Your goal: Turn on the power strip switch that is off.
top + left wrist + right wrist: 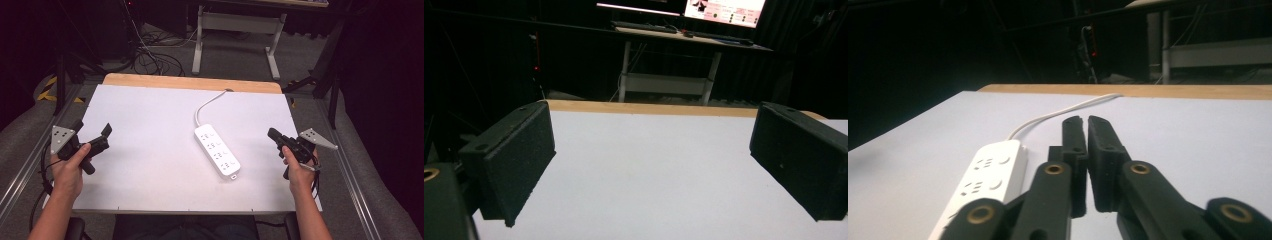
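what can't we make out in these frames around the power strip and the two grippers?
- Power strip: switch states and socket markings too small in the high view; its near end is hidden behind the right gripper in the right gripper view.
- Cable: drops over the table's far edge, so its plug end is hidden.
- Left gripper: its view is cut off before the strip.

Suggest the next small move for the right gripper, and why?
Probably open the right gripper first: its jaws are shut on nothing, and the white power strip lies untouched beside it on the white table. The left gripper is already open.
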### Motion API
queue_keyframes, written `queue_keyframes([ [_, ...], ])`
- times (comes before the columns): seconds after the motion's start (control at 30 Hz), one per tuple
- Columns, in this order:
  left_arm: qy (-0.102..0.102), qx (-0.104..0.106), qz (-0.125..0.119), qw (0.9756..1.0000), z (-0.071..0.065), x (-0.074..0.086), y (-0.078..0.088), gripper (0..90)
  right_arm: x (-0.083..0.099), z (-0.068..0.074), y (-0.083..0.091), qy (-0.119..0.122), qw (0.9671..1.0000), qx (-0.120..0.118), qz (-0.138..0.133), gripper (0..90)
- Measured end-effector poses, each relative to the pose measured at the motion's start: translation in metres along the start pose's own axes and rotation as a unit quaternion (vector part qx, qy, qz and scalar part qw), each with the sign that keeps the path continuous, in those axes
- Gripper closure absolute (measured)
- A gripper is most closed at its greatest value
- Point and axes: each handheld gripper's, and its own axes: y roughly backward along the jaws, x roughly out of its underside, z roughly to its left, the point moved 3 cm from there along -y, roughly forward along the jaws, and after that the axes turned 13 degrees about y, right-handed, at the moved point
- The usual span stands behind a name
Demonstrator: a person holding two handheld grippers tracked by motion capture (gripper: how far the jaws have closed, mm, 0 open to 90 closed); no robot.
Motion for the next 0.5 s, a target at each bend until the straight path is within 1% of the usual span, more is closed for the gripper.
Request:
queue_keyframes([
  [0.03,0.0,0.0,0.0,1.0,0.0,0.0,0.0,4.9,-0.001,0.001,0.001,0.0,1.0,-0.004,0.004,90.0],
  [0.07,0.0,0.0,0.0,1.0,0.0,0.0,0.0,5.0,-0.004,0.002,0.002,0.005,0.9999,-0.004,0.01,90.0],
  [0.2,-0.002,0.001,0.001,1.0,0.0,0.0,0.0,5.0,-0.005,0.004,0.003,0.007,0.9997,-0.009,0.02,90.0],
  [0.23,0.0,0.001,0.001,1.0,0.0,0.0,0.0,5.1,-0.005,0.005,0.002,0.009,0.9995,-0.016,0.027,90.0],
  [0.3,0.0,0.001,0.001,1.0,0.0,0.0,0.0,5.1,-0.005,0.006,0.001,0.011,0.9993,-0.017,0.03,90.0],
  [0.43,-0.001,0.002,0.0,1.0,-0.001,0.0,-0.001,5.2,-0.005,0.011,-0.002,0.026,0.9984,-0.028,0.04,90.0],
  [0.5,-0.001,0.002,0.0,1.0,-0.001,0.0,-0.001,5.2,-0.005,0.012,-0.003,0.027,0.9982,-0.032,0.043,90.0],
])
